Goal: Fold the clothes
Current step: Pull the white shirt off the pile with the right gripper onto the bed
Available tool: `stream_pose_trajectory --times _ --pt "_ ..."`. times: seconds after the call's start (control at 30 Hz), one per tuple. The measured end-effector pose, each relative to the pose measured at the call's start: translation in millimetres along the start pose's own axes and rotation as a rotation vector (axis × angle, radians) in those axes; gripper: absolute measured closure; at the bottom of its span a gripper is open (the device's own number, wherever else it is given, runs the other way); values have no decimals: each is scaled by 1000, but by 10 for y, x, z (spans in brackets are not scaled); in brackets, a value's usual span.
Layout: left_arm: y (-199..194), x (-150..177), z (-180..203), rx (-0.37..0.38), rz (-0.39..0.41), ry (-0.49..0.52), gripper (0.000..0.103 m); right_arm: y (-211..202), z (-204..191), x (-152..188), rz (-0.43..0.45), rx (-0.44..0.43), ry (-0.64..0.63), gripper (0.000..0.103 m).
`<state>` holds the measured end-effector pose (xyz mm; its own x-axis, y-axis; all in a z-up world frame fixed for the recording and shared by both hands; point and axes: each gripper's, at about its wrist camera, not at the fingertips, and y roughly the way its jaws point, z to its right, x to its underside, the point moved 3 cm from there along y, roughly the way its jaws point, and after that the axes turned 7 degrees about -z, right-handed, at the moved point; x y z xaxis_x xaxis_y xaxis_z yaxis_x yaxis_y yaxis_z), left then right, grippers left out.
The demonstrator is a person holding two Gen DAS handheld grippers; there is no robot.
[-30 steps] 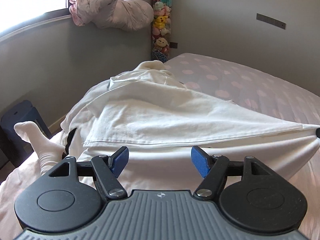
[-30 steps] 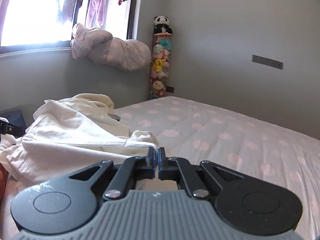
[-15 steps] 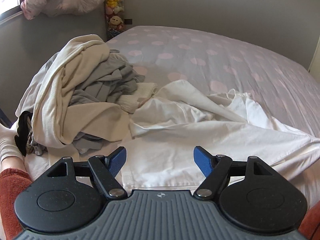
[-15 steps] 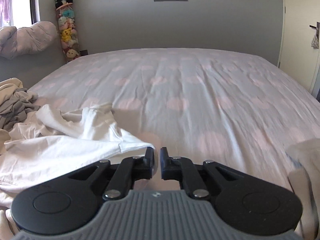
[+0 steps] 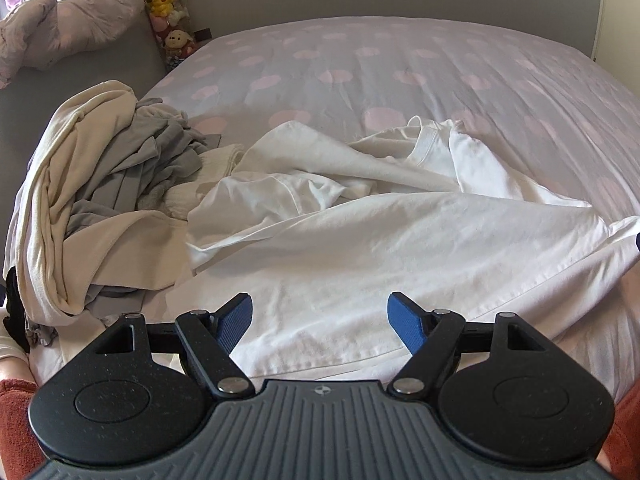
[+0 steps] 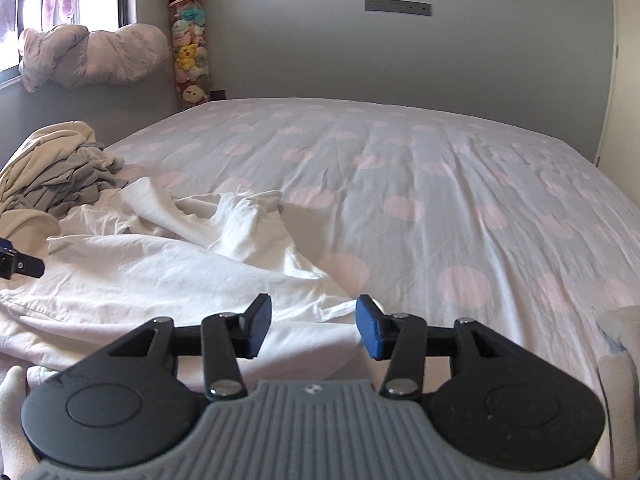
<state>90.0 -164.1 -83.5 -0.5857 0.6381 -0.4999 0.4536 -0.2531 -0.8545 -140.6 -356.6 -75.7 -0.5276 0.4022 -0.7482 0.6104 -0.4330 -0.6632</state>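
The right claw [image 6: 313, 326], pinched shut a second ago, is now opening with nothing between its pads, and the left claw [image 5: 320, 322] gapes empty, so the white shirt [image 5: 360, 248] lies released and rumpled on the bed [image 5: 400, 64], likely awaiting smoothing.
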Motion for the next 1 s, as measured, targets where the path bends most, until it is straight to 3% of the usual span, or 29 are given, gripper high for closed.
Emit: stream_pose_trajectory --times 0.37,0.57,0.73,0.8,0.83,0.87,0.9,1.0 --pt "479 -82 16 49 -70 38 29 434 -594 -117 -99 -184 -166 33" --pt "913 76 -60 157 -150 -58 29 809 -823 -92 -180 -233 -232 32" --pt "985 132 -103 175 -138 -87 26 1087 -933 11 -261 -240 -266 30" --pt "972 110 -104 172 -149 -89 26 1145 -962 58 -274 -222 -289 37" --pt "957 94 -106 170 -148 -87 27 1154 -969 73 -269 -206 -305 54" --pt "931 81 -129 166 -141 -90 27 1160 -974 87 -264 -191 -319 81" --pt "905 67 -153 161 -134 -95 27 1130 -943 66 -257 -192 -310 90" --pt "820 20 -238 149 -112 -104 27 1037 -848 3 -233 -197 -283 98"
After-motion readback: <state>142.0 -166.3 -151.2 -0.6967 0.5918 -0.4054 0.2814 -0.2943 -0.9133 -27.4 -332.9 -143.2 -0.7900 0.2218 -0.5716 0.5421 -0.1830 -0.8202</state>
